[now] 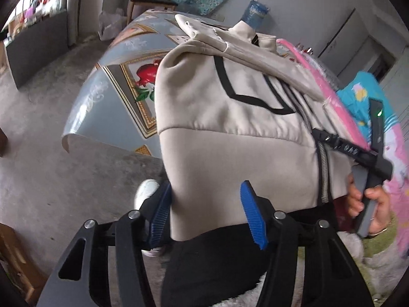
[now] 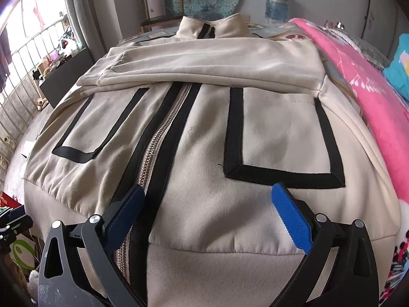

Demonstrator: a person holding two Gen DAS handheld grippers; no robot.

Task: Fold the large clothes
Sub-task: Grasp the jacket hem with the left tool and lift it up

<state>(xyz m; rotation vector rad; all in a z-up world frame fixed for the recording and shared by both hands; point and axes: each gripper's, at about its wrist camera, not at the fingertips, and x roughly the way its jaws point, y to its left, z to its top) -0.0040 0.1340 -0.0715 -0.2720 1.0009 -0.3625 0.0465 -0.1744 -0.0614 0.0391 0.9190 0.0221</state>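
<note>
1. A large beige zip-up jacket (image 2: 204,133) lies front-up on a table, collar at the far end, hem toward the person. Black bands outline two chest pockets and run along both sides of a silver zipper (image 2: 150,153) down the middle.
2. Both sleeves are already folded across the chest, stacked one on the other just below the collar.
3. The jacket's hem hangs over the near table edge, in front of the person's dark trousers.
4. The left gripper (image 1: 204,212) sits at the jacket's bottom left corner. Its blue-padded fingers (image 1: 251,215) stand partly apart with the hem cloth between them; one pad touches the fabric edge, the other stands clear, so it is not clamped.
5. The right gripper (image 2: 207,215) hovers over the lower front of the jacket, right of the zipper, its fingers spread wide and holding nothing.
6. From the left wrist view, a hand (image 1: 370,204) grasps the right tool's grey handle at the jacket's right edge.
7. The table (image 1: 112,97) wears a blue-grey printed cover with a red fruit picture in a gold frame.
8. Beside the jacket, on its right, lies a pink blanket (image 2: 368,97) — and past it a turquoise cloth (image 2: 398,66).
9. Farther off: a wooden chair (image 2: 158,7), a blue water bottle (image 2: 277,3), a floral hanging on the wall, and a bare concrete floor.
</note>
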